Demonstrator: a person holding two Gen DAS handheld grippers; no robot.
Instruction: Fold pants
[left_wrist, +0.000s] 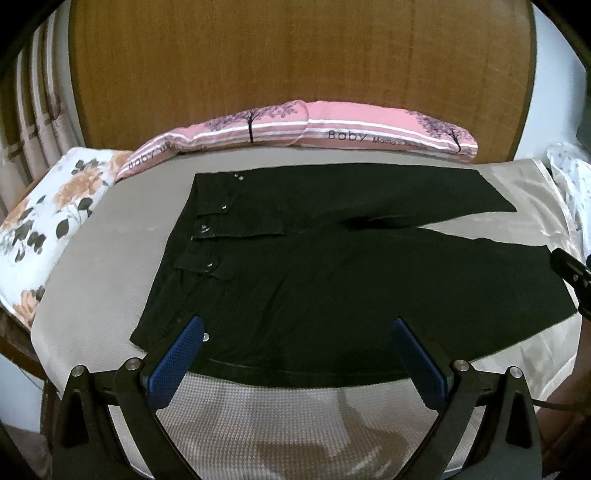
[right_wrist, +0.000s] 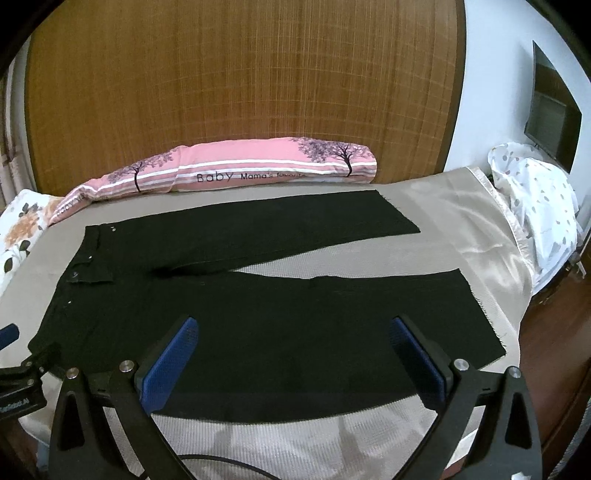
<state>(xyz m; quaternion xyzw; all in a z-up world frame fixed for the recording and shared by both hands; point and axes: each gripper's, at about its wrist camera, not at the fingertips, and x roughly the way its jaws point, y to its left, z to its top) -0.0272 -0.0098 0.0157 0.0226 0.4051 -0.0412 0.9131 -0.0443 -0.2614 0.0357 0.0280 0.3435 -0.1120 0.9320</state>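
The pink striped pillow (right_wrist: 229, 170) along the far edge of the bed reads "Baby Mama's" — the rest of that line is too blurred to read.

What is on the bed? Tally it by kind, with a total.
Black pants: 1
Pink bolster pillows: 2
Floral pillow: 1
Dotted white cloth: 1
Total: 5
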